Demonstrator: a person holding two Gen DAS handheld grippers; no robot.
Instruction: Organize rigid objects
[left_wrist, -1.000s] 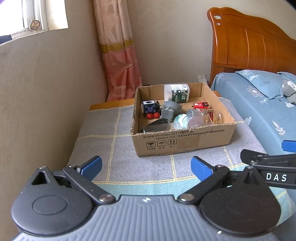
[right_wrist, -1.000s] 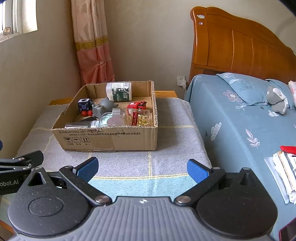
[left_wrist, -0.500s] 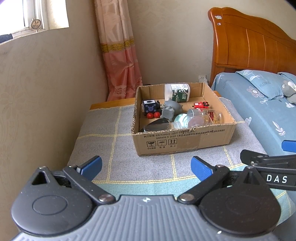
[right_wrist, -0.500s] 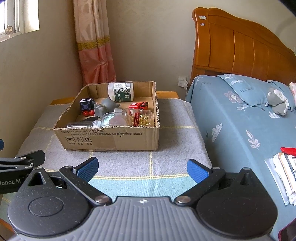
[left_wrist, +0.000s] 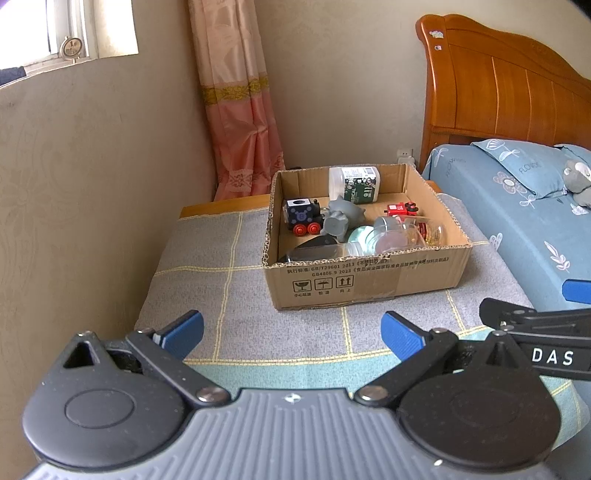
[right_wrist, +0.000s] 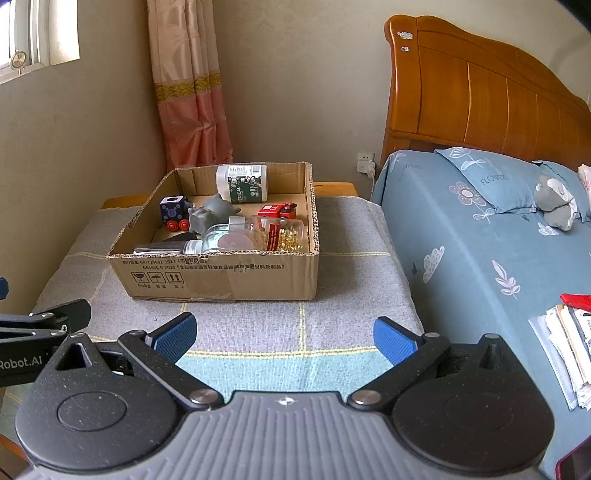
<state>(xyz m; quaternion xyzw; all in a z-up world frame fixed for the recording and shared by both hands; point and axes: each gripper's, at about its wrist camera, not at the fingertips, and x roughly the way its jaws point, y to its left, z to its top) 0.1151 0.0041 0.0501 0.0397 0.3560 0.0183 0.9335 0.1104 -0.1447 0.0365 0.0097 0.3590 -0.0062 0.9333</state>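
Note:
An open cardboard box stands on a grey checked cloth. It holds a white and green bottle, a dark blue toy train, a grey toy animal, a red toy, a clear jar of gold pins and a dark flat object. My left gripper is open and empty, in front of the box. My right gripper is open and empty, beside it.
A bed with a blue flowered sheet and wooden headboard lies to the right. A grey plush toy lies by the pillow. Papers lie on the bed. A wall and a pink curtain are to the left.
Both grippers have drifted slightly; the box sits a little further right in the right wrist view. Nothing was taken hold of or moved.

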